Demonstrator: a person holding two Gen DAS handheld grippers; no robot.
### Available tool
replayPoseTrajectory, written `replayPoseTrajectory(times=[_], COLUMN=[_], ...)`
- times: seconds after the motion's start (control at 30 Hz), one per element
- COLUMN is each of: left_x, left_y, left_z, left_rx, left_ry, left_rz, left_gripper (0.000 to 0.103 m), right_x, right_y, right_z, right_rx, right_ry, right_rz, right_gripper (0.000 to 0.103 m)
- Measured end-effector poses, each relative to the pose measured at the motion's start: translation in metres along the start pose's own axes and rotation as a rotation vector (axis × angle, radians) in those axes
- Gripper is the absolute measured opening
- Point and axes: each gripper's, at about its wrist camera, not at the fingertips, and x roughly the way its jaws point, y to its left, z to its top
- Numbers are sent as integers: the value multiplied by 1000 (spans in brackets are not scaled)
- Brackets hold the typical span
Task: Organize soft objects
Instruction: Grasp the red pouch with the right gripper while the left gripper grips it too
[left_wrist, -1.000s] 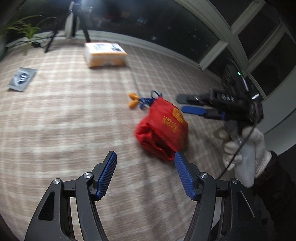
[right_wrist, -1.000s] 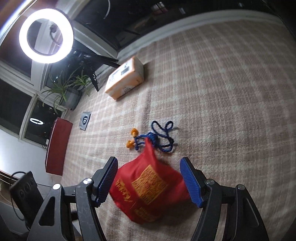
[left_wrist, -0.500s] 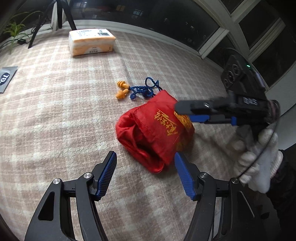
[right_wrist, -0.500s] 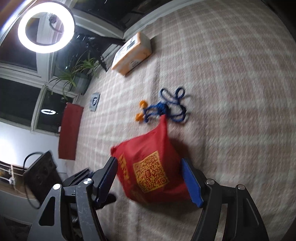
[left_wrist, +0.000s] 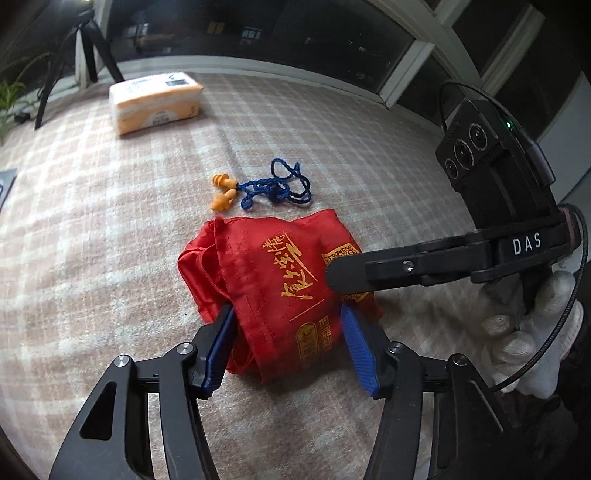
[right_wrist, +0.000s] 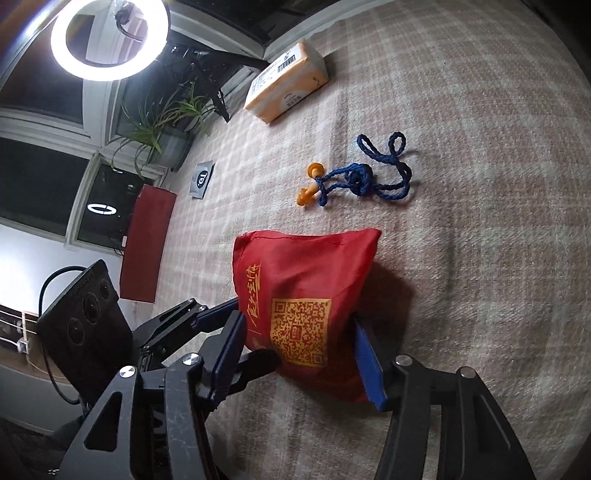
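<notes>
A red cloth bag (left_wrist: 273, 280) with gold print lies on the checked cloth; it also shows in the right wrist view (right_wrist: 299, 295). My left gripper (left_wrist: 286, 343) is open with its blue pads around the bag's near end, close to or touching it. My right gripper (right_wrist: 299, 354) is open around the bag's other end; in the left wrist view its finger (left_wrist: 406, 267) lies over the bag. Orange earplugs on a blue cord (left_wrist: 258, 190) lie just beyond the bag, also in the right wrist view (right_wrist: 354, 181).
A pack of tissues (left_wrist: 155, 101) lies far back on the cloth, also in the right wrist view (right_wrist: 288, 83). A small grey packet (right_wrist: 202, 179), a red box (right_wrist: 146, 243), a potted plant (right_wrist: 162, 125) and a ring light (right_wrist: 109, 37) stand at the left.
Both grippers have moved in on the red bag from opposite sides. It now sits between the pads of each; before, they were short of it.
</notes>
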Motion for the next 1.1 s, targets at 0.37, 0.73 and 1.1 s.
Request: replayPoseTrajectory(times=[0.37,0.73,1.1], left_x=[-34,-110,-214], left_y=[3,43,134], left_z=[-2,-11,-38], left_rx=[52,97,14], left_ry=[-40,-132,-249], left_rz=[-3,34,139], left_gripper=[48,48,48], right_x=[3,28,102], right_y=[31,116,245], right_z=[-10,-9,11], right_rx=[6,-36,-177], right_ry=[-37,-79,-25], right_rz=[-19,3,61], right_gripper=[39,38,39])
